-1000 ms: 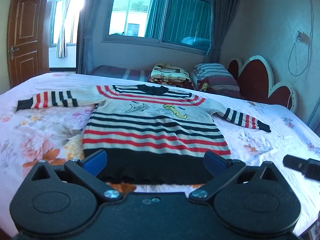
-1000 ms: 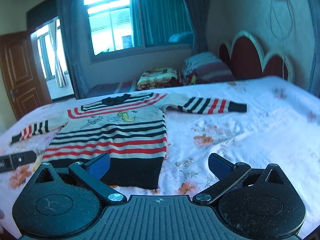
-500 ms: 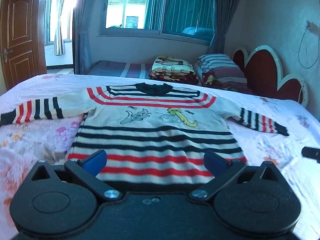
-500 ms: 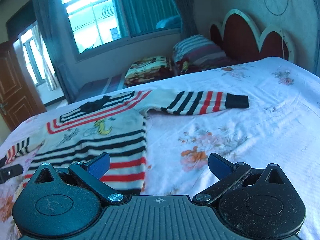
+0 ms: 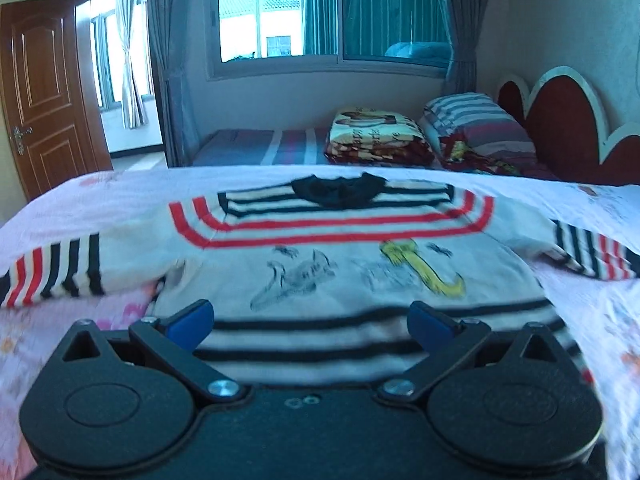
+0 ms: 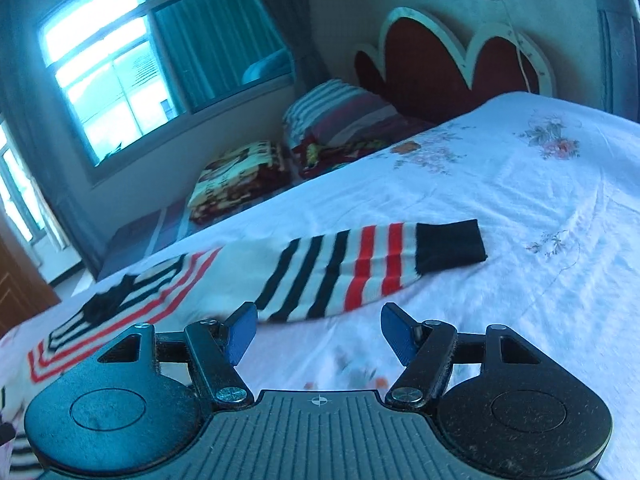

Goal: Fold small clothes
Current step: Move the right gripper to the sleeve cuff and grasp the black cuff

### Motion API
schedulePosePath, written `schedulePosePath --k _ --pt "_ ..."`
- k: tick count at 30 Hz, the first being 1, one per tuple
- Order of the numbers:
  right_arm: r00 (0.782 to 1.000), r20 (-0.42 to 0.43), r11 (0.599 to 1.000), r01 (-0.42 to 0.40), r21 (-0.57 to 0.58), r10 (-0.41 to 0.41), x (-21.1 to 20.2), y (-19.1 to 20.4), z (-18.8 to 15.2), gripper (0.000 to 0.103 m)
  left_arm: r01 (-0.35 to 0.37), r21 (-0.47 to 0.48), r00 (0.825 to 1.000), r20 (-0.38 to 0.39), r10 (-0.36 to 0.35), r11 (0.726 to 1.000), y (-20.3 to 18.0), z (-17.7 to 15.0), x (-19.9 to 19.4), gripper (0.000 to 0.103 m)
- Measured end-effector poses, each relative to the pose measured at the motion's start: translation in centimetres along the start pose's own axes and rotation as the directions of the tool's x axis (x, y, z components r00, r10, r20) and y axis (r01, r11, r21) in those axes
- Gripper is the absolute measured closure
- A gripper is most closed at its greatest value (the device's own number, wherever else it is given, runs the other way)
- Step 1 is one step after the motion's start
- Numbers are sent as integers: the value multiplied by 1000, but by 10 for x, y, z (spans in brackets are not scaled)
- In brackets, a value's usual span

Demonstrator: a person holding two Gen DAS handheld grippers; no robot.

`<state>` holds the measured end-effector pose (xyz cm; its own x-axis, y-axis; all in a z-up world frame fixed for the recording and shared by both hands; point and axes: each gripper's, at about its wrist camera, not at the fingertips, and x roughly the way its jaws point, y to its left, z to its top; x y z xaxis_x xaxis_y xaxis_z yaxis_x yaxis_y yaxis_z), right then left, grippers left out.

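Note:
A small striped sweater (image 5: 344, 264) with a dark collar and cartoon print lies flat on the bed, both sleeves spread out. My left gripper (image 5: 310, 322) is open and empty, low over the sweater's body. Its left sleeve (image 5: 60, 270) lies out to the left. In the right wrist view the sweater's right sleeve (image 6: 360, 268) with its black cuff lies just beyond my right gripper (image 6: 318, 332), which is open and empty above the sheet.
The floral bed sheet (image 6: 520, 208) stretches to the right. Folded blankets (image 5: 376, 140) and striped pillows (image 5: 476, 124) lie past the bed's far edge. A red scalloped headboard (image 6: 452, 64) stands at the right, a wooden door (image 5: 40, 92) at the left.
Both grippers have moved forward over the bed. The left is now above the sweater's chest; the right has swung towards the right sleeve. Both stay open.

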<state>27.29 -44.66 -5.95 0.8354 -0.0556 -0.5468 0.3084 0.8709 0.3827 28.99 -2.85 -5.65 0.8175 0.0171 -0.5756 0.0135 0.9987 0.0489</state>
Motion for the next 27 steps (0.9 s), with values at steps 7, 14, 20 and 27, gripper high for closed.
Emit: schedulePosePath --k 7,14,20,27 --pt "998 -20 970 65 234 -62 70 -73 17 61 9 25 1000 -5 -9 1000 -10 13 53 3" --pt "996 -40 918 84 388 -75 106 -122 17 61 20 34 999 -48 -19 999 -23 15 93 3" --pt "993 -35 944 114 310 -109 119 -116 28 97 -2 14 997 -76 3 1000 -16 15 114 3" --pt "990 122 996 60 69 -68 96 -94 58 97 -25 27 996 -81 27 999 -10 19 124 3"
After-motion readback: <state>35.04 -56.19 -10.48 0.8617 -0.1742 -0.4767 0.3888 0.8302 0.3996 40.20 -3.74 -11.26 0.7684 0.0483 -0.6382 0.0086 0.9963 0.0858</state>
